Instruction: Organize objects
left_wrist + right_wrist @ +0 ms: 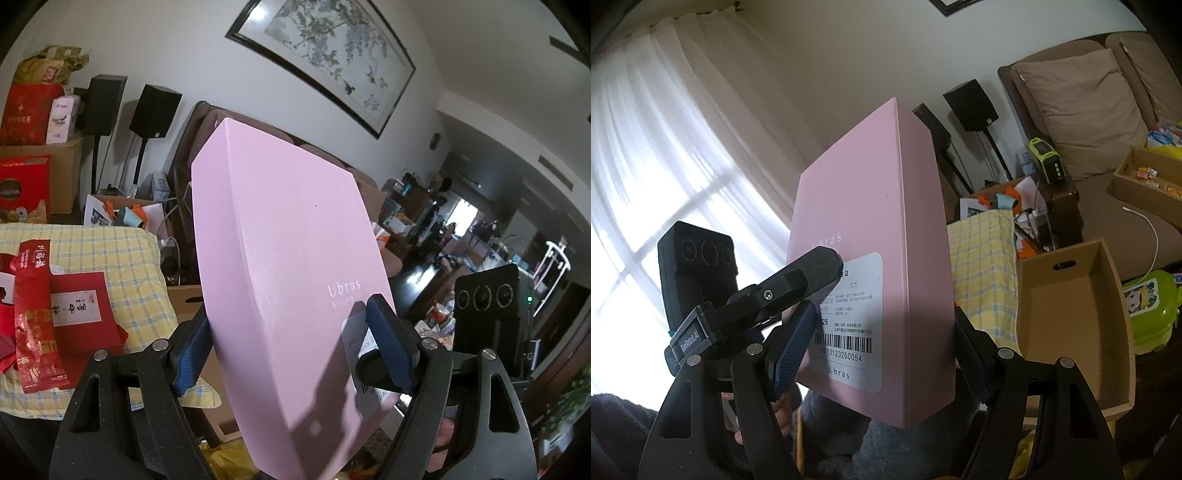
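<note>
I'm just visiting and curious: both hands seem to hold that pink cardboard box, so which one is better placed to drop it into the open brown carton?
Right, probably: the brown carton lies beside its fingers gripping the pink box.

Flat rectangular cardboard box [291, 280], centre of frame: pale pink, white lettering, white label with black barcode at lower right. Left gripper [291, 350]: black frame, dark blue textured finger pads [388, 339]. Padded fabric cushion [122, 258], left of frame: pale yellow with blue and white check. Foil packet [35, 317], lower left: red with gold print. Two box-shaped speakers [153, 110], upper left: black. Framed painting [325, 55], top: black frame, grey-green branches on off-white.

Right wrist view: open cardboard tray [1071, 314], right of frame, plain brown. Right gripper [879, 350]: black frame.
</note>
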`<state>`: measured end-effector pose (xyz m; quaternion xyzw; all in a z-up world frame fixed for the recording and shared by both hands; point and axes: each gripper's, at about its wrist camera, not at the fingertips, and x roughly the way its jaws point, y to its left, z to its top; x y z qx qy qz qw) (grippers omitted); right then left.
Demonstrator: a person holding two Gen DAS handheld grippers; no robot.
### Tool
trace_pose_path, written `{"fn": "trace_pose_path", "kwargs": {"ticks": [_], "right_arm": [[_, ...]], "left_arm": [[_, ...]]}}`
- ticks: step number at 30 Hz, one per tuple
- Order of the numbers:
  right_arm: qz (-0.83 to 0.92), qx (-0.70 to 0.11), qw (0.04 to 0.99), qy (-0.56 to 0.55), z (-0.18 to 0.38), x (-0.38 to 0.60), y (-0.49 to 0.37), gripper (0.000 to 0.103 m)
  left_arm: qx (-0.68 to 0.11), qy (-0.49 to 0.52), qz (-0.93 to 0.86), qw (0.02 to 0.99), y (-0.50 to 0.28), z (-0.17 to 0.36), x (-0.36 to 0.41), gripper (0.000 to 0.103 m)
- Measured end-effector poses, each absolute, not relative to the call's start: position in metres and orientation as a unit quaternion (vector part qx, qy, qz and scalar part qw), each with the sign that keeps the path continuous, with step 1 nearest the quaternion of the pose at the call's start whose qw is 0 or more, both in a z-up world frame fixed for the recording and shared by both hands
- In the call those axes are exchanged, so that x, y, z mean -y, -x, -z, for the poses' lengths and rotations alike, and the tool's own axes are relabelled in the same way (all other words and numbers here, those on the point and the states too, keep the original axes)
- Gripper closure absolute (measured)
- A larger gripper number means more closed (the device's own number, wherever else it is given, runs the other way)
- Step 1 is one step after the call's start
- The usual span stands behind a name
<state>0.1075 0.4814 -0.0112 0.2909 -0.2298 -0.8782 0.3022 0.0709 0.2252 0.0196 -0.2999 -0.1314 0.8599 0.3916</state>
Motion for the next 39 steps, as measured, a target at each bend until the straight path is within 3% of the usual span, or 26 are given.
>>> {"fn": "trace_pose_path", "kwargs": {"ticks": [39], "right_arm": [[0.881,0.246,0.270,-0.300,0.023,-0.505,-0.096,0.029]], "left_arm": [[0.134,0.329,-0.843,0.404,-0.048,-0.009,-0.259,0.025]]}}
